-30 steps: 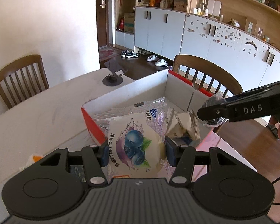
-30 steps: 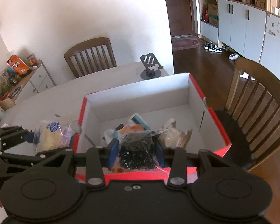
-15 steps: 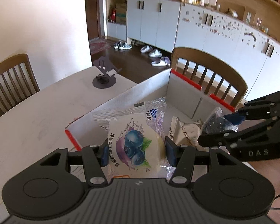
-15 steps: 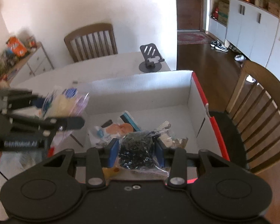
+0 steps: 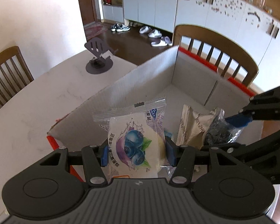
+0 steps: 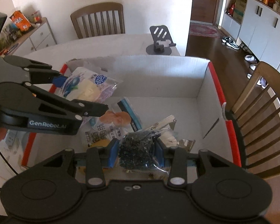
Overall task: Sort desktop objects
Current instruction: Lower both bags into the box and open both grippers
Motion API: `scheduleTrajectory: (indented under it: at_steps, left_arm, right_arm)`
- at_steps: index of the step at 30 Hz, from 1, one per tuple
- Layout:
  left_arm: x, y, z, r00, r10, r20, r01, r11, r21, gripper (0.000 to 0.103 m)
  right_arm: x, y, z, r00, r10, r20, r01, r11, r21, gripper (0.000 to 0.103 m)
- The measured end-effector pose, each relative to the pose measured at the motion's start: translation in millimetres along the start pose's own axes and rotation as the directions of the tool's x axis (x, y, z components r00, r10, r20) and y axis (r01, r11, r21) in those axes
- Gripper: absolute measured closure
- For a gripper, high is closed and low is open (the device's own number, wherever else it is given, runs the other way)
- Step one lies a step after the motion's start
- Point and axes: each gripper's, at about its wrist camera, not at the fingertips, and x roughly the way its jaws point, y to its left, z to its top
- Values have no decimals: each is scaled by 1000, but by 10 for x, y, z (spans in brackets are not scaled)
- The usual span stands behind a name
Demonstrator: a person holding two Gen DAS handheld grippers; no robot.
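Both grippers grip over the box (image 6: pixel 158 69) — left (image 5: pixel 136 149) a blueberry packet (image 5: pixel 134 145), right (image 6: pixel 137 152) a dark bag (image 6: pixel 136 151).

One box (image 6: pixel 203 78), two wooden chairs (image 6: pixel 99 18), one phone stand (image 6: pixel 159 41), two grippers (image 6: pixel 137 154), several snack packets (image 6: pixel 106 128).

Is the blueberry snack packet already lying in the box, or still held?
Held: the left gripper clamps the blueberry packet above the box.

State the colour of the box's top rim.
Red: the box's rim runs red above white walls, clearest in the right wrist view.
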Motion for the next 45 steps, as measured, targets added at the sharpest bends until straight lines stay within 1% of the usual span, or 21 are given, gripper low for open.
scheduleTrajectory:
  at_steps: [4,11,18,22,24,25,27,28,31,34,38,42,45]
  left_arm:
    - [126,-19,-32,999,-1,-35,2,1000,14,48]
    - [258,-33,-36,998,0,-63,1,1000,29,48]
    - [323,-32,-67,996,-3,-85,6,999,35,47]
    - [342,-29,-91,995,-20,-95,23,999,33,47]
    - [334,-37,-95,995,-27,-96,30,999,32,45]
    - [323,-38,-96,995,-32,-92,35,999,27,43]
    - [303,-48,-98,996,-39,-85,41,999,25,39]
    - [293,-58,-101,996,-43,-84,46,999,29,37]
    - [251,-83,-114,996,-40,-75,42,998,35,34]
    - [202,-87,-118,997,-43,-63,45,999,25,34]
    - [124,-67,-118,998,-42,-49,42,999,5,28]
    - [32,-23,-135,998,-53,-40,52,998,-36,28]
    - [-41,-18,-150,998,-52,-33,51,998,-45,28]
  right_arm:
    - [84,-32,2,999,15,-35,-15,1000,-11,63]
    - [211,-66,-14,996,22,-87,-24,1000,-18,63]
    - [273,-81,-38,994,25,-104,-28,999,-24,62]
    - [292,-79,-51,994,24,-107,-27,999,-28,60]
    - [295,-74,-54,994,26,-110,-30,999,-31,59]
    - [295,-69,-57,993,30,-112,-34,999,-35,59]
    - [294,-62,-67,993,32,-113,-36,999,-37,53]
    - [289,-60,-71,993,33,-111,-37,999,-37,47]
    - [269,-42,-83,994,27,-106,-31,999,-40,40]
    - [235,-49,-99,994,22,-103,-26,999,-38,40]
    - [153,-64,-104,996,26,-89,-29,999,-33,40]
    - [43,-79,-92,997,36,-65,-37,999,-23,37]
    - [-27,-78,-93,998,42,-52,-43,999,-22,36]
